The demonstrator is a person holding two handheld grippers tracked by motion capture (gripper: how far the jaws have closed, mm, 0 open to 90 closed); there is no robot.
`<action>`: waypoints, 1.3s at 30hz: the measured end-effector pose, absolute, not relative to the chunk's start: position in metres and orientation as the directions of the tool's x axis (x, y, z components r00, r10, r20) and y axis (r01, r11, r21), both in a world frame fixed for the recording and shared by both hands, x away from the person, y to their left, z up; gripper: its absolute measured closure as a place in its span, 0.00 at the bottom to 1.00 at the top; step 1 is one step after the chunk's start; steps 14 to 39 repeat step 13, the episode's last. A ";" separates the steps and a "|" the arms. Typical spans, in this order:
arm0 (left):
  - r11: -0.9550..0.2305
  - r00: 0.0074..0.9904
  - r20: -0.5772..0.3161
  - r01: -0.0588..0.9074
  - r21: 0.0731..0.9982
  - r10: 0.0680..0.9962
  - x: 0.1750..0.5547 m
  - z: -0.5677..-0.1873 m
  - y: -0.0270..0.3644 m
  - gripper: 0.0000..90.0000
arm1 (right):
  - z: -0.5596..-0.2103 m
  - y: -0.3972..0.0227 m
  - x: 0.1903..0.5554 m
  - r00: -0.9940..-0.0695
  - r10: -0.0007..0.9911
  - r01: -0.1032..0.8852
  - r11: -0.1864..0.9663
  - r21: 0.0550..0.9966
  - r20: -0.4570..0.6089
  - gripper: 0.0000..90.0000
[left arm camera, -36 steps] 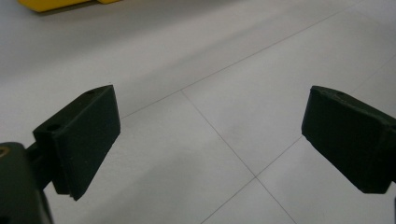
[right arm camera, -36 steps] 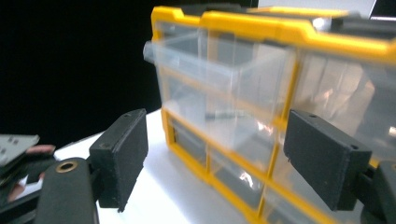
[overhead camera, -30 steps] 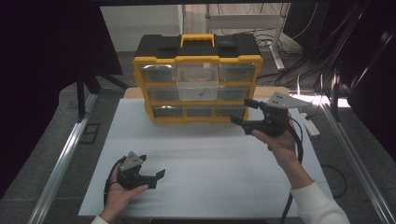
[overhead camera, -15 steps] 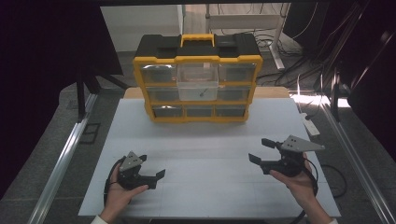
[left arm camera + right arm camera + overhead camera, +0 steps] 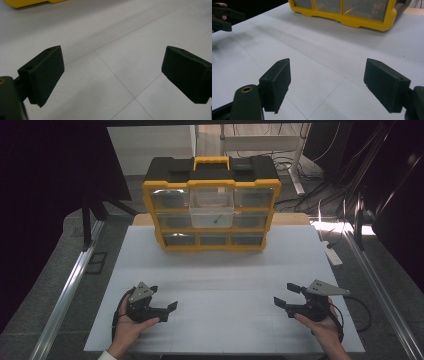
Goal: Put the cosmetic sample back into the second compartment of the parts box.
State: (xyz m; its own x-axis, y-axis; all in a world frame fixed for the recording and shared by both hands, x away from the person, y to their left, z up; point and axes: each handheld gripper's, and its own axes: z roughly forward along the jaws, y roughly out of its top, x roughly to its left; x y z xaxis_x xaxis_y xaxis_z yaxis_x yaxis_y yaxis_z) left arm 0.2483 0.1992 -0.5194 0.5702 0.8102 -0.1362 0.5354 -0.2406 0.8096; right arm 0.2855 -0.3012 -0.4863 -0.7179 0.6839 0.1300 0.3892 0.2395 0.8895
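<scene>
The yellow-and-black drawer organiser (image 5: 212,205) stands upright at the far side of the desk (image 5: 225,270), well beyond both sets of tongs and roughly midway between them. Its clear top-middle drawer (image 5: 212,206) sits proud of the front, pulled partway out, and its neighbours look flush. A small dark item seems to lie inside it, too small to identify.

The left tongs (image 5: 167,307) rest low over the near left of the desk with jaws apart and nothing between them; the left gripper view has only bare white surface between the pads. The right tongs (image 5: 287,295) sit low at the near right, jaws likewise spread and empty, pointing toward the left tongs (image 5: 222,17) in the right gripper view, with the organiser's bottom row (image 5: 344,10) off ahead.

The main risk, as I judge it, is the protruding drawer: a reach from either side that comes in high could clip its front edge and pull it out, spilling what it holds. A one-sided push to shut it could also skew it in its slot and jam it, or shove the whole organiser backward toward the desk's far edge, since nothing braces it.
</scene>
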 end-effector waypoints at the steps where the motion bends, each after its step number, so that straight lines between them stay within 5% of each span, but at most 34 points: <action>1: -0.241 0.570 -0.136 0.535 0.810 0.810 0.248 -0.519 0.199 0.05 | -0.487 -0.301 0.286 -0.718 0.685 0.386 0.242 0.890 0.126 0.24; 39: -0.236 0.572 -0.145 0.538 0.810 0.808 0.251 -0.518 0.197 0.05 | -0.491 -0.302 0.287 -0.715 0.689 0.387 0.250 0.888 0.118 0.24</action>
